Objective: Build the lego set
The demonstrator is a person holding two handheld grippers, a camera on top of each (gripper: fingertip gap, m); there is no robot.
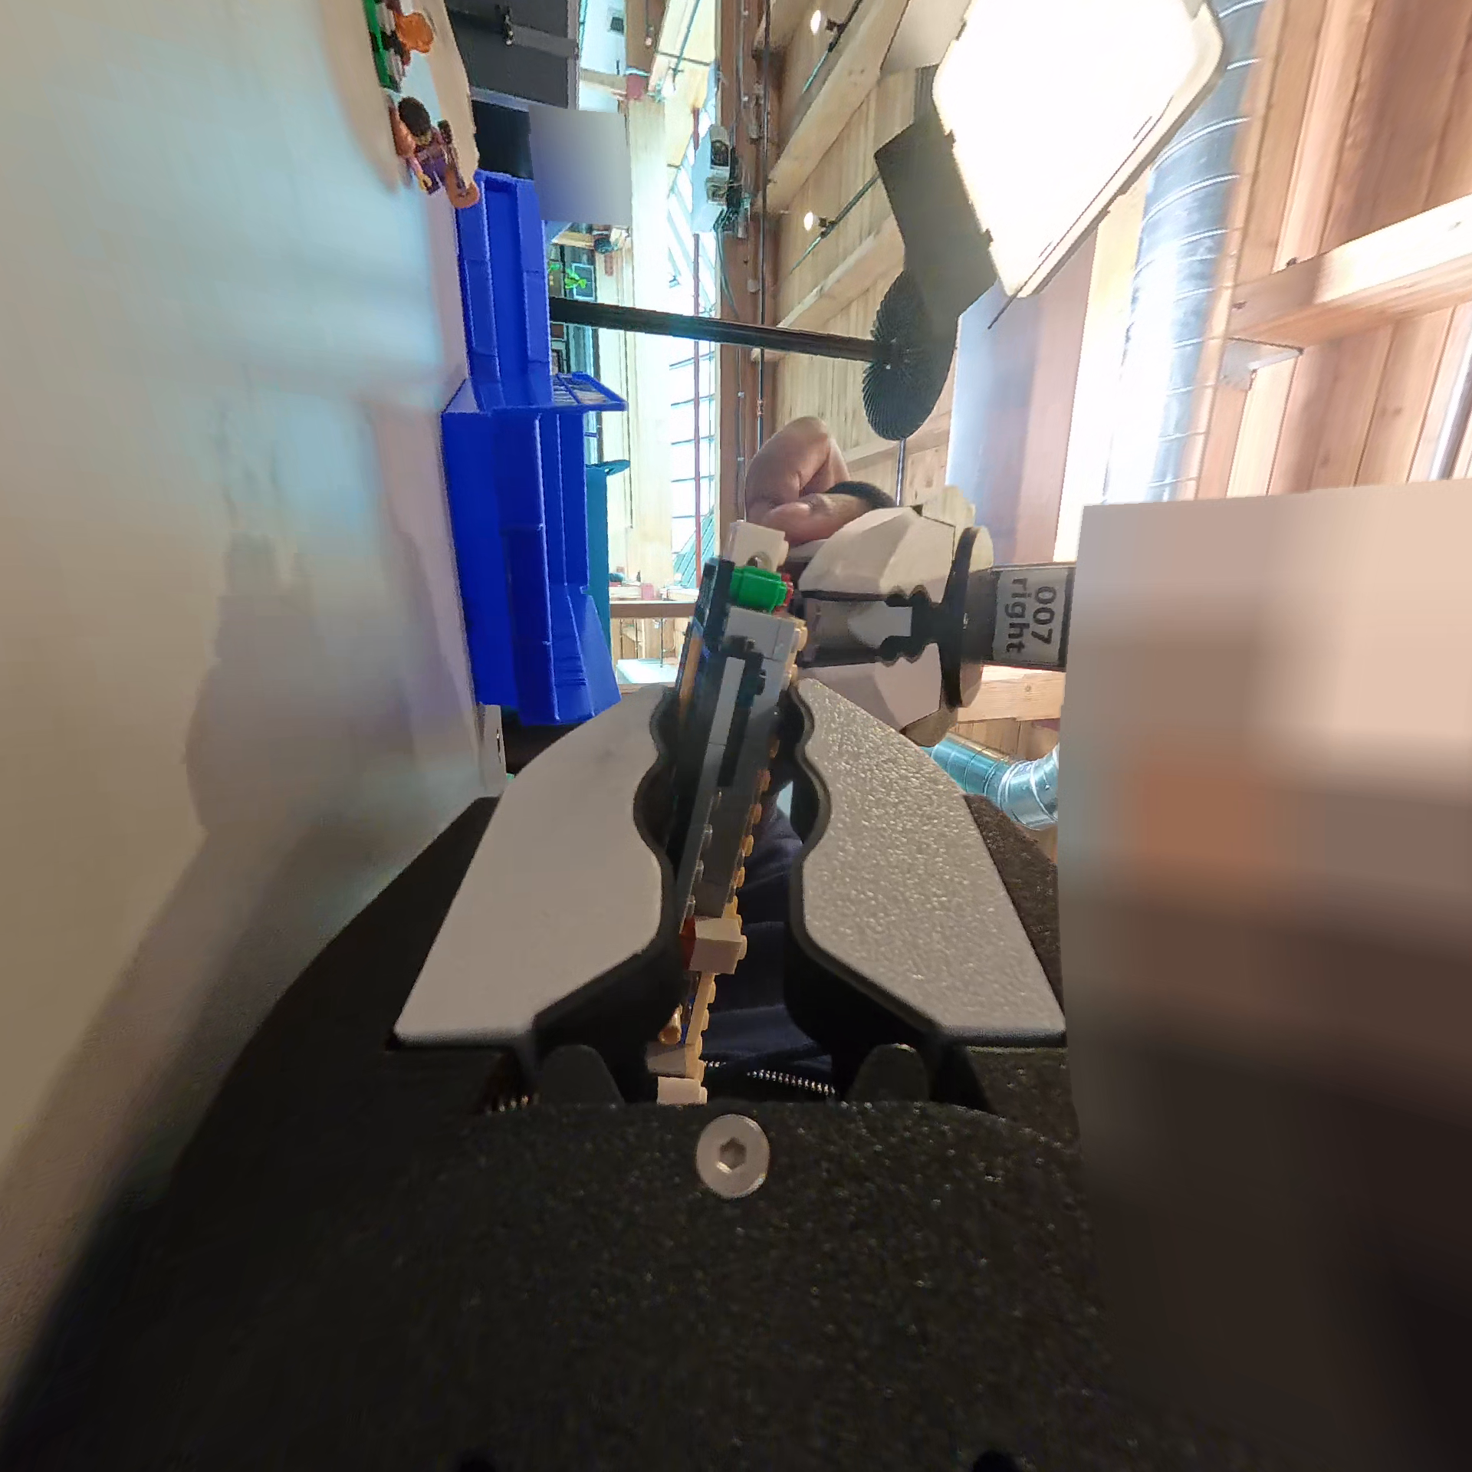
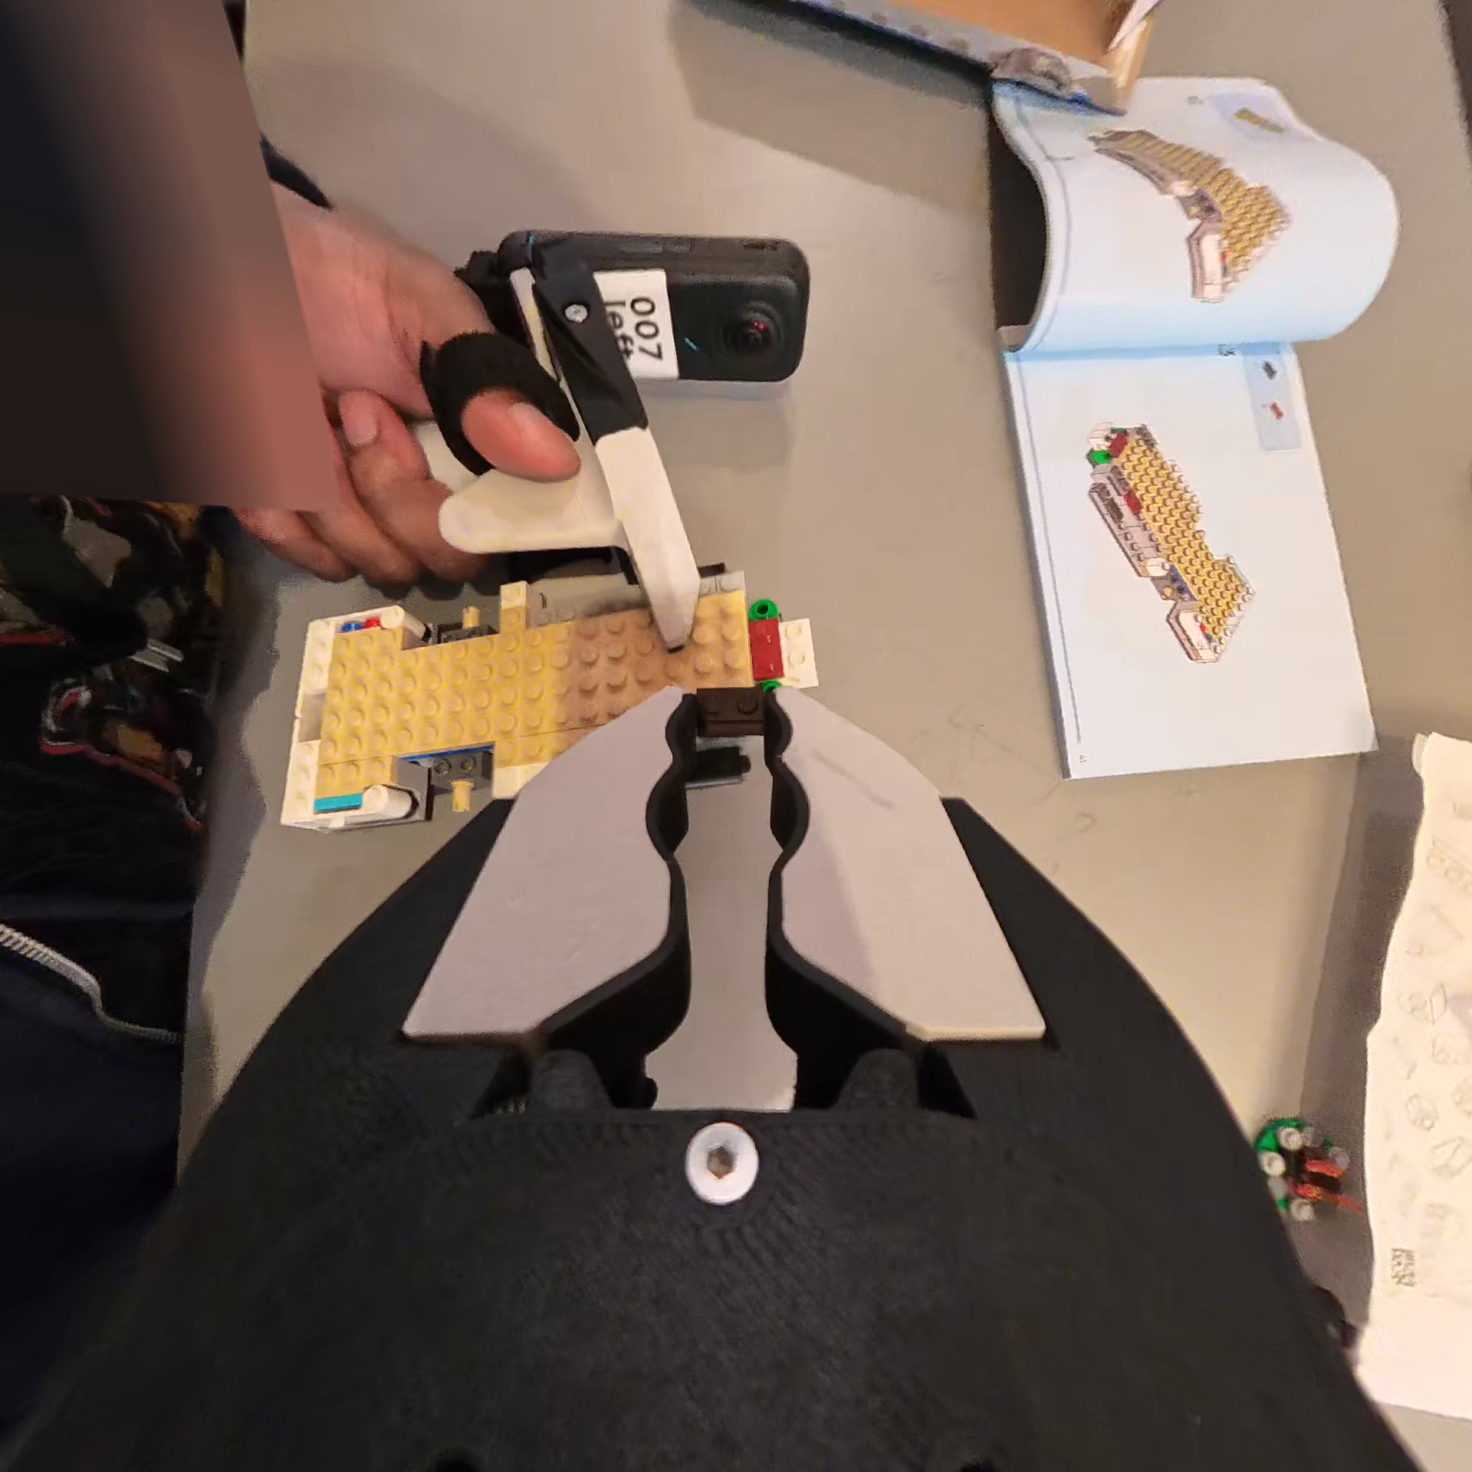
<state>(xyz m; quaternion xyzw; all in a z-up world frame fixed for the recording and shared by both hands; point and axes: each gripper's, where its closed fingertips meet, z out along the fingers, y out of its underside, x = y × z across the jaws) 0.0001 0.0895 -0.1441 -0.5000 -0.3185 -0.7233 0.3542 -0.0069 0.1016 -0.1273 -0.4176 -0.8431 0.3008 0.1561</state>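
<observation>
A tan-topped brick model [image 2: 478, 685] with white edges lies over the grey table [image 2: 876, 478]. My left gripper [image 1: 729, 717] is shut on it: in the left wrist view the model [image 1: 717, 765] stands edge-on between both pads. In the right wrist view one left finger [image 2: 653, 526] presses on the model's studded top. My right gripper [image 2: 729, 705] is shut on a small dark brown brick [image 2: 729, 711], held at the model's near edge beside a red brick [image 2: 766, 645] and green studs [image 2: 763, 612]. The right gripper also shows in the left wrist view [image 1: 868, 621].
An open instruction booklet [image 2: 1179, 557] lies to the right. A crumpled clear bag [image 2: 1426, 1075] and a small pile of loose pieces [image 2: 1302, 1167] are at the lower right. Blue bins [image 1: 518, 478] stand on the table. A hand [image 2: 374, 382] holds the left gripper.
</observation>
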